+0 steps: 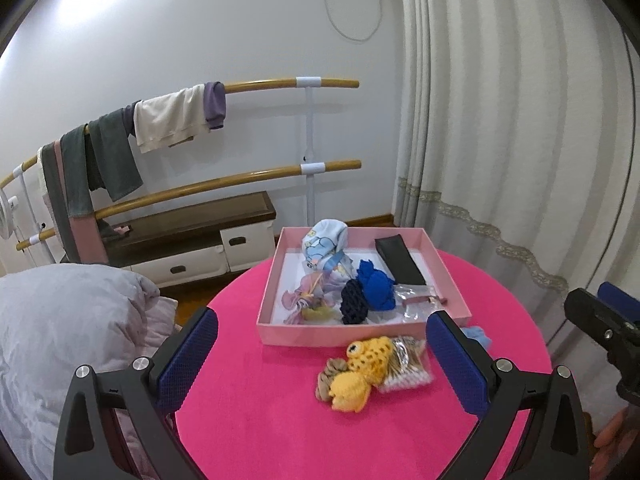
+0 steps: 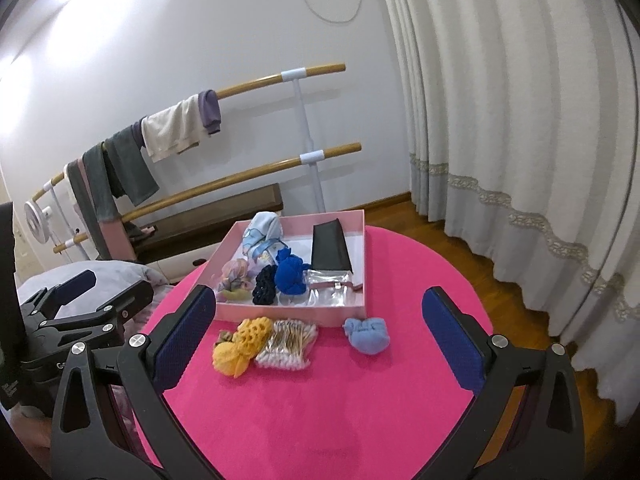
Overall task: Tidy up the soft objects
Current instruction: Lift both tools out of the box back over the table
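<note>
Matt pink felt table [image 2: 320, 400]

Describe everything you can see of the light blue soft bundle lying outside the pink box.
The light blue soft fabric bundle looks like cloth, gathered into a rounded, wrinkled lump with a pinched end toward the left. It lies on the bright pink round tabletop, just in front of the near right corner of the shallow pink box, apart from the cotton swab pack. No gripper touches it. In the left wrist view only a sliver shows.
</note>
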`<state>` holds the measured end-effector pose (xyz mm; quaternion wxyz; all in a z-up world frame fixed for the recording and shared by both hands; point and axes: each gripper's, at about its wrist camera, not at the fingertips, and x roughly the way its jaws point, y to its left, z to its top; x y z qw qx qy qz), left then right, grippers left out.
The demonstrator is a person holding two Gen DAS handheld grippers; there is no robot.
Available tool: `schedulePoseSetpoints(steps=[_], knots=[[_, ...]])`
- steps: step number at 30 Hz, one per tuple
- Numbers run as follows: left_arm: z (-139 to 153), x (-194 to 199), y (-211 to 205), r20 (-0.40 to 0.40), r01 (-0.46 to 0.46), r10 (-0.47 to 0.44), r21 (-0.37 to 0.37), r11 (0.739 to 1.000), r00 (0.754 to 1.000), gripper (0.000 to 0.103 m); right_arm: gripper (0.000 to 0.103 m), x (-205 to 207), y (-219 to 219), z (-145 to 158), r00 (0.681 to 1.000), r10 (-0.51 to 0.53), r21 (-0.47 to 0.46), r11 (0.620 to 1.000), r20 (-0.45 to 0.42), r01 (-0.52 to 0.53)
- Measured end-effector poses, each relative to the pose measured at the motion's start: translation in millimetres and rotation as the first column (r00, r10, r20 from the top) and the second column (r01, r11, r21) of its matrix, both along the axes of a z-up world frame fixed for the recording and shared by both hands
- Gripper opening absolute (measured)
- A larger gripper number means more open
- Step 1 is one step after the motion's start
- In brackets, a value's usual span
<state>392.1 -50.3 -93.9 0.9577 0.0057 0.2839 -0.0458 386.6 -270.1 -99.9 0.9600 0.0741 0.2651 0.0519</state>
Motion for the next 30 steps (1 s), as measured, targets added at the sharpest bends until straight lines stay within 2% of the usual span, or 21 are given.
schedulePoseSetpoints(steps=[8,17,22,30], knots=[[10.0,-48.1,6.5,-0.002,-0.007,0.007,-0.027,1.000,1.000,0.103,0.103,-41.4,1.2,5.5,0.998,-0.037,-0.015,0.999,0.051,0.038],[16.7,-99.0,11.7,0.022,-0.032,0.033,-0.019,0.999,0.999,0.103,0.103,-71.1,7.9,9.2,0.997,-0.040,-0.033,0.999,0.071,0.042],[16.3,-113.3,10.3,0.015,-0.040,0.040,-0.011,0.999,0.999,0.103,0.103,-80.1,8.7,8.3,0.997,-0.034,-0.035,0.999,0.071,0.036],[14.2,-113.6,10.9,-0.001,-0.045,0.045,-0.013,0.999,0.999,0.103,0.103,-80.3,5.8,6.9,0.997,-0.037,-0.031,0.999,0.061,0.039]])
